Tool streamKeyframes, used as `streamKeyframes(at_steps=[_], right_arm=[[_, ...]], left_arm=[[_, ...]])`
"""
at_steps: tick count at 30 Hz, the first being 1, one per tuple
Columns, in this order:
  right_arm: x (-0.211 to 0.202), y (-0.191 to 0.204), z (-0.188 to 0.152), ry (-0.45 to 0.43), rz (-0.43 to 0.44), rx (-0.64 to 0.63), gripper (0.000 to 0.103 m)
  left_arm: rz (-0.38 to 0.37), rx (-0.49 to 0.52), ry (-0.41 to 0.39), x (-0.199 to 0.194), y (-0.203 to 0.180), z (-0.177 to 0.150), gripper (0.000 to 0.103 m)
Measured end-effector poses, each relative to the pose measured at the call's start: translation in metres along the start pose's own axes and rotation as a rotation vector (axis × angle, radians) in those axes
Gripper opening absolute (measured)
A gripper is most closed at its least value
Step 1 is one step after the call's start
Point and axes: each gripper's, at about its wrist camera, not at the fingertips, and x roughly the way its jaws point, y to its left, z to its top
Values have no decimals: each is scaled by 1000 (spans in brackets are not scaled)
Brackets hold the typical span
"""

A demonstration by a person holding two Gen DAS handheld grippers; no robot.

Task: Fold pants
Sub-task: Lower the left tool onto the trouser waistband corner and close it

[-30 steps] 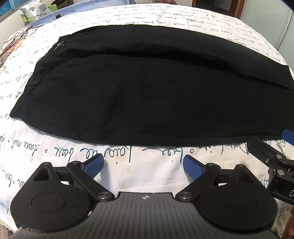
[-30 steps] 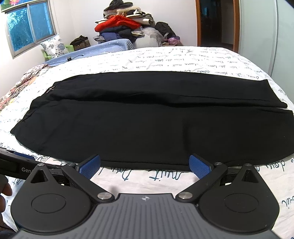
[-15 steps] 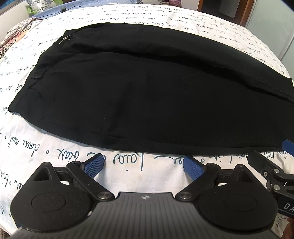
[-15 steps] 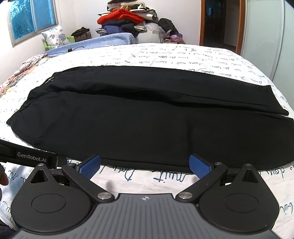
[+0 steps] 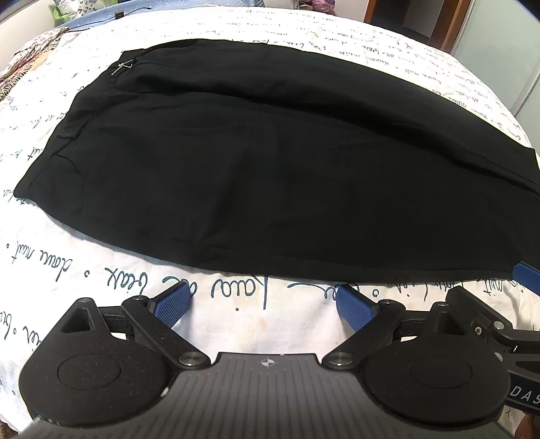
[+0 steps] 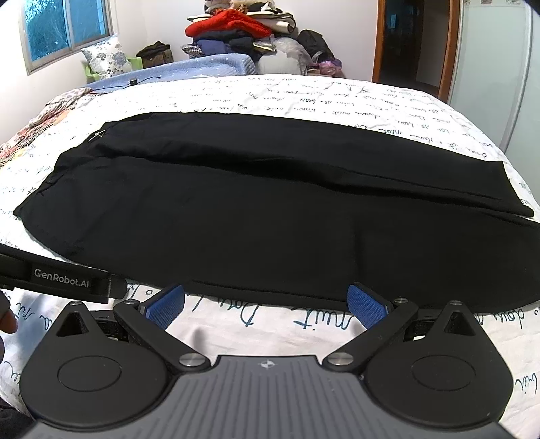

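Note:
Black pants (image 5: pixel 270 162) lie flat across the bed, waistband to the left and leg ends to the right; they also show in the right wrist view (image 6: pixel 270 209). One leg lies over the other, offset. My left gripper (image 5: pixel 263 305) is open and empty, just short of the pants' near edge. My right gripper (image 6: pixel 266 305) is open and empty, with its blue pads (image 6: pixel 366 305) at the near hem. The right gripper's body shows at the right edge of the left wrist view (image 5: pixel 506 331).
The bed has a white cover with dark handwriting print (image 6: pixel 303 94). A pile of clothes (image 6: pixel 243 30) stands beyond the bed, with a window (image 6: pixel 64 27) at left and a doorway (image 6: pixel 415 44) at right. The left gripper's arm (image 6: pixel 60 280) crosses the lower left.
Both grippers have moved forward toward the pants' near edge. The pants have not moved. Both jaws stay open.

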Motion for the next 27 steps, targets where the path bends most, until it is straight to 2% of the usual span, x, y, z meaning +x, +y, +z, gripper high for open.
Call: streamKeyframes(at_steps=[9,11,13,17,20,23,25,27], right_arm=[[-3,3,-3,-2,6,-4,103],[-4,2,-3,-4,5,-3,103],[-3,1,-2,-5,2,0,103],[2,1,-2,13,-3,1,103],[6,3,1,12,-11,-14,103],[8,5,7,-3,-30,-38,103],[12,5,13,-5,-43,-54,103],[16,7,18,-2,-49,-62,103]], left_arm=[[3,5,-15,-1,-1,1,95],[5,40,-56,-5,1,7,95],[26,72,-138,-11,12,18,95],[56,78,-294,-16,61,62,98],[58,20,-352,-7,110,105,98],[60,-87,-371,12,161,150,99],[11,-130,-368,31,192,179,99],[-41,-160,-322,52,211,202,99]])
